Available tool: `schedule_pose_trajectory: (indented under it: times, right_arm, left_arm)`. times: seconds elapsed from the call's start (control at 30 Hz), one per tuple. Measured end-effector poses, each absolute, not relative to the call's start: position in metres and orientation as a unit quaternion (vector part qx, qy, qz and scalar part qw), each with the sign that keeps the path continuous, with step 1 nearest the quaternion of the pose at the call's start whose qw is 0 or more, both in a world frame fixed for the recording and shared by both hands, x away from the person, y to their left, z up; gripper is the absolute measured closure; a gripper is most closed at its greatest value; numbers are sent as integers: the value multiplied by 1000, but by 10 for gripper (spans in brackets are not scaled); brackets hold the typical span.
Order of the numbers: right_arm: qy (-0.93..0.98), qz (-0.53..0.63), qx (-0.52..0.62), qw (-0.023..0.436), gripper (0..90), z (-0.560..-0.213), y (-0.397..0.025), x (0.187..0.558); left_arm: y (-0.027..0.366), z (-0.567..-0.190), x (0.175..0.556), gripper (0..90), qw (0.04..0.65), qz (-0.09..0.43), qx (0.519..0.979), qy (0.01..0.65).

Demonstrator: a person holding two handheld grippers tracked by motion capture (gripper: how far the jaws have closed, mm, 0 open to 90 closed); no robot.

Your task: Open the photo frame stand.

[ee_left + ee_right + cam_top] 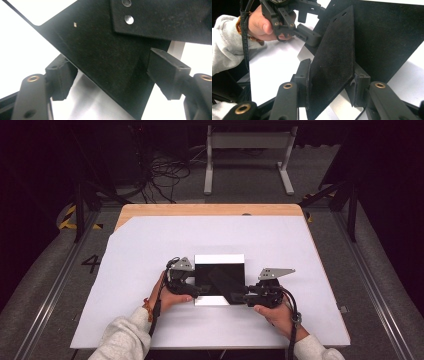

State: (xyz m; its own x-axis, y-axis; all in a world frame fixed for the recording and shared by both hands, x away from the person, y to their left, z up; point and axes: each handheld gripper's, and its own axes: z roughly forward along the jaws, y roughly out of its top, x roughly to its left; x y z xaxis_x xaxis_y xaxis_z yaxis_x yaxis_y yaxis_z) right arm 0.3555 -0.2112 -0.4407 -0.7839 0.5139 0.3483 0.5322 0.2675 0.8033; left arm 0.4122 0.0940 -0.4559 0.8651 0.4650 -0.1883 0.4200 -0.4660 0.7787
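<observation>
Just below the middle of the high view, a black square board lies on the white sheet that covers the desk, with a pale strip showing along its upper and lower edges. A smaller black panel rests slantwise across it.

The left tool sits at the board's lower-left corner. In the left gripper view its jaws stand apart, one on each side of the board's edge, and neither pad looks pressed against it (a sliver of light shows at the right pad). The right tool is at the lower-right corner, and in the right gripper view its jaws are clamped on the black panel, which stands on edge between the pads with two small holes near its far end.

Both pieces look thin, flat and stiff, and probably light. The matte, slightly grainy face should give the pads decent friction. A thin sheet held at one end can pivot, so taking it well in from the edge seems wiser. For the board, the overhanging corner is the likeliest place to grip.
</observation>
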Motion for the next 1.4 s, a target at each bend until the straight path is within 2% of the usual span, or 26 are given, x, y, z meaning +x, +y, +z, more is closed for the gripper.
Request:
schedule_pose_trajectory:
  times: [0.3,0.63,0.77,1.13,1.4]
  right_arm:
    - [-790,-514,-334,11,649,-439,-212,355]
    - [-796,-507,-331,-4,708,-439,-210,354]
    - [-801,-503,-326,-9,711,-438,-210,352]
    - [-809,-497,-314,-18,711,-435,-207,349]
    - [-810,-493,-316,-21,709,-436,-208,350]
  left_arm:
    - [102,-446,409,428,466,53,845,258]
    - [108,-434,402,531,480,99,838,242]
    - [109,-435,401,535,482,96,837,239]
    - [95,-455,404,403,453,33,861,226]
    - [92,-454,401,505,453,42,867,204]
